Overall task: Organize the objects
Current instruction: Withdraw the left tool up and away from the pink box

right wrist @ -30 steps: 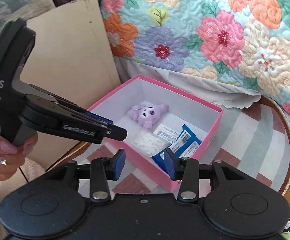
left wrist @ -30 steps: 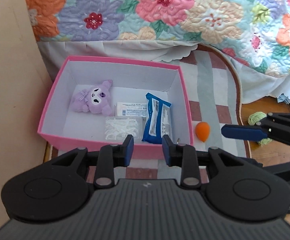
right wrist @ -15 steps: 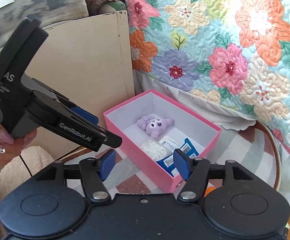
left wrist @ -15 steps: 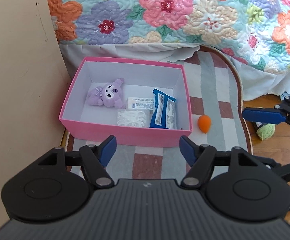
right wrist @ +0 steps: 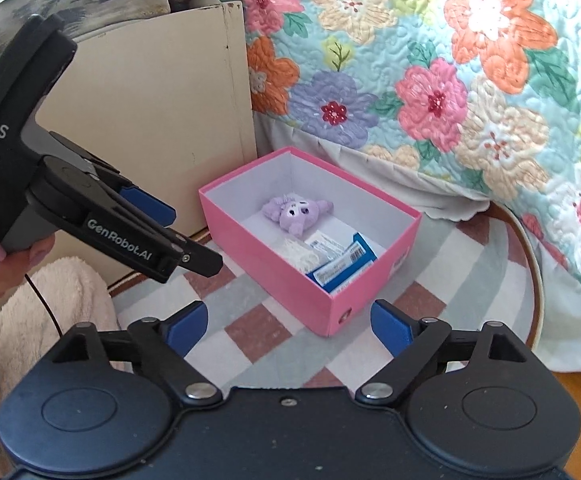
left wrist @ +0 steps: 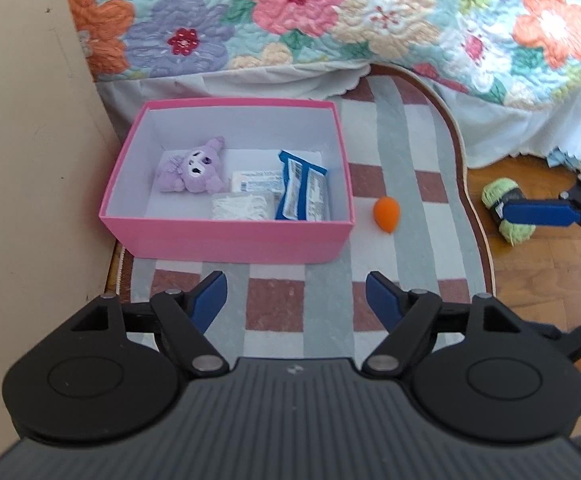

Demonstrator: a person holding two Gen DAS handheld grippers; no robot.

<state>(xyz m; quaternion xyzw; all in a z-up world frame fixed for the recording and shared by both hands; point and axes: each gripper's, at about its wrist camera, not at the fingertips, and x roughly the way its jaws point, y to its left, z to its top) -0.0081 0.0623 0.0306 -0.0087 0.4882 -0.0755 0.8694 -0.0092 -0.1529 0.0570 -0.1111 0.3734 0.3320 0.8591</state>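
Matt pink cardboard box [left wrist: 226,236] with smooth white paper lining, fuzzy purple plush toy [left wrist: 192,166], glossy blue plastic packet [left wrist: 302,192], quilted floral cotton bedspread [left wrist: 330,16], woven checked rug [left wrist: 406,184], soft green yarn ball [left wrist: 504,204]

The left wrist view looks steeply down over its own tongs [left wrist: 295,297] at the pink box [left wrist: 226,236] from its near long side. The right wrist view faces one corner of the same box [right wrist: 332,312] from the right, sharing rug [right wrist: 442,280] and quilt [right wrist: 430,60].

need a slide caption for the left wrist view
Left gripper, jaws opening and empty, above a checked rug, facing a pink box holding a plush and packets; orange egg beside it.
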